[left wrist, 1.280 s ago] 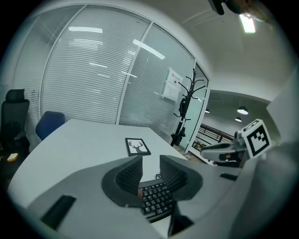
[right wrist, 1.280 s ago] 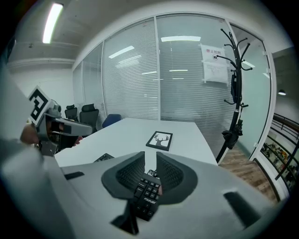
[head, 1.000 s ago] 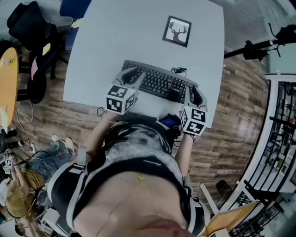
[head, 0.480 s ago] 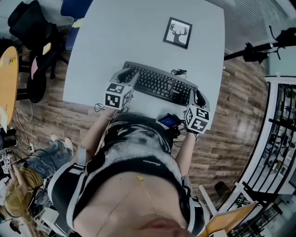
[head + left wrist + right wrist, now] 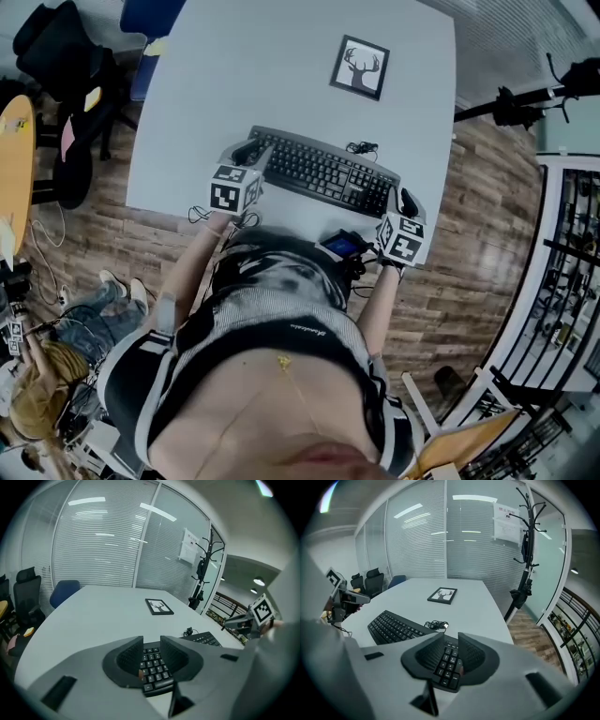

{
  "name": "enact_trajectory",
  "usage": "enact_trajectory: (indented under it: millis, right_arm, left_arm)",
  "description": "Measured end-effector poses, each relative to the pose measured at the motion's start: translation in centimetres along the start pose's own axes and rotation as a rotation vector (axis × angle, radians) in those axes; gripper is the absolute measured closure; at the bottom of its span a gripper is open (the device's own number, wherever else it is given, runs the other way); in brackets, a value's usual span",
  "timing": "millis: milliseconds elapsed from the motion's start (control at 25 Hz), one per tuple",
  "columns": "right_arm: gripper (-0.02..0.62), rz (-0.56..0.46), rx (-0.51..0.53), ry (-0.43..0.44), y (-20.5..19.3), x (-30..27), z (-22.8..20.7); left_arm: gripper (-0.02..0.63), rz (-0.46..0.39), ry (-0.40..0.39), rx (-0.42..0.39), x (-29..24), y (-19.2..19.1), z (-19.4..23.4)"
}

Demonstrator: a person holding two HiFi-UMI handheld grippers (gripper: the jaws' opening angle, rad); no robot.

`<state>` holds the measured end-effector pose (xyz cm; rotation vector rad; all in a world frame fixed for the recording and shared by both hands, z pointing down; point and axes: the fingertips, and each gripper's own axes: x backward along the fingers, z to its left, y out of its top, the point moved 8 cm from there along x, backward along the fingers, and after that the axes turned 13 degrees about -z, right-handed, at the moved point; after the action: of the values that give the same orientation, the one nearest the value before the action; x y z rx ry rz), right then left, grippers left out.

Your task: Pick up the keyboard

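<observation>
A black keyboard (image 5: 323,173) lies flat on the grey table (image 5: 281,75), near its front edge. My left gripper (image 5: 246,152) hovers at the keyboard's left end. In the left gripper view the keys (image 5: 154,667) show through the narrow gap between the jaws of that gripper (image 5: 151,641), which press on nothing. My right gripper (image 5: 405,199) is at the keyboard's right end. Its jaws are opening, and in the right gripper view the end keys (image 5: 446,665) lie below the gap of this gripper (image 5: 451,639), untouched by the pads.
A framed deer picture (image 5: 359,64) lies further back on the table. The keyboard's coiled cable (image 5: 362,145) sits just behind it. Office chairs (image 5: 66,56) stand at the left. A coat stand (image 5: 525,550) rises to the right, off the table.
Both grippers have sunk and drawn outward and toward me, from over the keyboard to its two ends. The keyboard has stayed where it was.
</observation>
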<state>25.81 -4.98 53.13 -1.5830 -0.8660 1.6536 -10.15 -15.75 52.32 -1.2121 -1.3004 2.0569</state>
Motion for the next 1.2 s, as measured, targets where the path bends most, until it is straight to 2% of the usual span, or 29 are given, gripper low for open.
enact_trajectory:
  millis: [680, 840, 1200]
  right_arm:
    - [0.485, 0.09, -0.053, -0.006, -2.1, -3.3, -2.2]
    - [0.477, 0.111, -0.096, -0.002, -3.0, -4.3, -2.9]
    - [0.454, 0.156, -0.171, 0.004, -5.1, -5.9, -3.8]
  left_arm:
    - [0.503, 0.12, 0.038, 0.027, -2.7, -2.8, 4.0]
    - [0.497, 0.147, 0.041, 0.038, -3.5, -3.5, 4.9]
    - [0.471, 0.17, 0.049, 0.117, -4.5, -4.4, 7.2]
